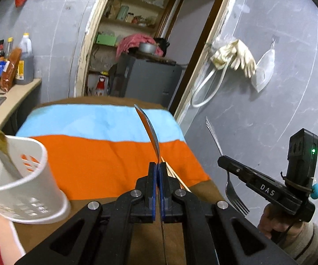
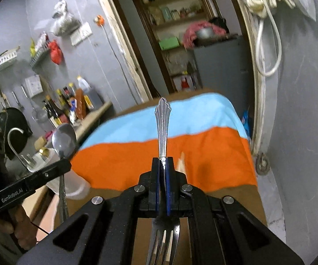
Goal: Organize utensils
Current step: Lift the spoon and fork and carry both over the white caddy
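Spoon [image 1: 151,130] first: your left gripper [image 1: 158,170] was pinched tight on it, blue pads [image 1: 152,190] closed against the stem, the bowl rising edge-on through the centre of the left wrist frame and the handle running back under the jaws to the bottom edge. In the right wrist view the same spoon [image 2: 63,140] showed at mid left, bowl up, clamped in that gripper [image 2: 65,165].

Your right gripper [image 2: 163,165] was likewise shut on the fork [image 2: 163,130]. The ornate handle pointed up the middle of the frame, and the tines hung back below the jaws at the bottom centre. From the left wrist camera you could see that fork [image 1: 236,196] at lower right, tines down and handle slanting up-left, held by the right gripper [image 1: 221,160] out past the table's edge.

Below both tools lay a cloth [image 1: 105,159], blue across the far half and orange across the near half, spread on a brown table [image 1: 105,201]. At lower left of the left wrist frame stood a white holder [image 1: 24,190] with slotted walls, a gold-topped utensil [image 1: 3,150] leaning inside it. Pale chopsticks [image 1: 176,174] rested on the orange band just right of your left jaws. How many chopsticks there were I could not tell.
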The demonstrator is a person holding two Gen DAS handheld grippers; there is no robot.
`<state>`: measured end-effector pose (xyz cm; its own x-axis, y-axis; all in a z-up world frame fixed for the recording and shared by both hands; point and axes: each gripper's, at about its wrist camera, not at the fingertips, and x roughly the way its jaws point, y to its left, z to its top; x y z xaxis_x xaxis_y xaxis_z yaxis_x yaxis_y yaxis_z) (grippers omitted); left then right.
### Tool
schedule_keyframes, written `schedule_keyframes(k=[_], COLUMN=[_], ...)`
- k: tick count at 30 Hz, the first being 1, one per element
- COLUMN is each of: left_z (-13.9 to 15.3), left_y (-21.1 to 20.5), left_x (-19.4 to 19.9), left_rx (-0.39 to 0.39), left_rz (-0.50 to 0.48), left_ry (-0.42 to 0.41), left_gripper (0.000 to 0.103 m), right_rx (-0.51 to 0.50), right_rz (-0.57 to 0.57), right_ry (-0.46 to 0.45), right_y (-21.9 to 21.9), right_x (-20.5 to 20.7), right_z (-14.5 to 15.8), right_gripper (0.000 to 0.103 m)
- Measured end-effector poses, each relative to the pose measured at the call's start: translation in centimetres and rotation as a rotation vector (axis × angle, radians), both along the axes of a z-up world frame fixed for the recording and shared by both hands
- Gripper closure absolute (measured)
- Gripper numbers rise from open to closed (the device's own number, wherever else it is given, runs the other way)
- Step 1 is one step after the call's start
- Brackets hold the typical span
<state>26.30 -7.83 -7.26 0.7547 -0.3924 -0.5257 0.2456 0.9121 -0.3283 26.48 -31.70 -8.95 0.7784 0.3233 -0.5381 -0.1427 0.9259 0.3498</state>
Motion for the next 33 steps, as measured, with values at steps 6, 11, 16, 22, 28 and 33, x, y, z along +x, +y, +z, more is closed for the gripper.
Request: schedule_keyframes(k=[6,11,16,22,28,33], left_z=[3.1,5.3,6.2,5.7,4.3,3.5], left_y=[3.9,8.7,13.9,19.6,23.0,24.1], left_x=[-1.2,-2.1,-2.8,-2.2,-1.7,-1.2], left_rx=[-0.007,-0.013,-0.033,-0.098,-0.111,-0.100], left_rz=[0.031,0.104,0.202,0.338,0.444,0.494], left_ry=[-0.068,-0.120,-0.158,-0.174,-0.197,-0.226], left_gripper=[0.100,0.100,0.100,0.100,0.100,0.100], right_rx=[0.033,0.113,0.179,0.260,0.353,0.391], right_rz=[0.038,0.087,0.145,0.203,0.243,0.264], right_ry=[-0.101,-0.191,-0.263,-0.325,-0.369,-0.398], right_y=[4.1,8.5,13.5,18.3,21.5,23.4], right_x=[-0.6,0.1,1.4,2.5,3.9,4.8], right_z=[3.5,6.1,7.7,8.2,6.4,4.6], right_gripper=[0.099,0.099,0.099,0.099,0.099,0.099])
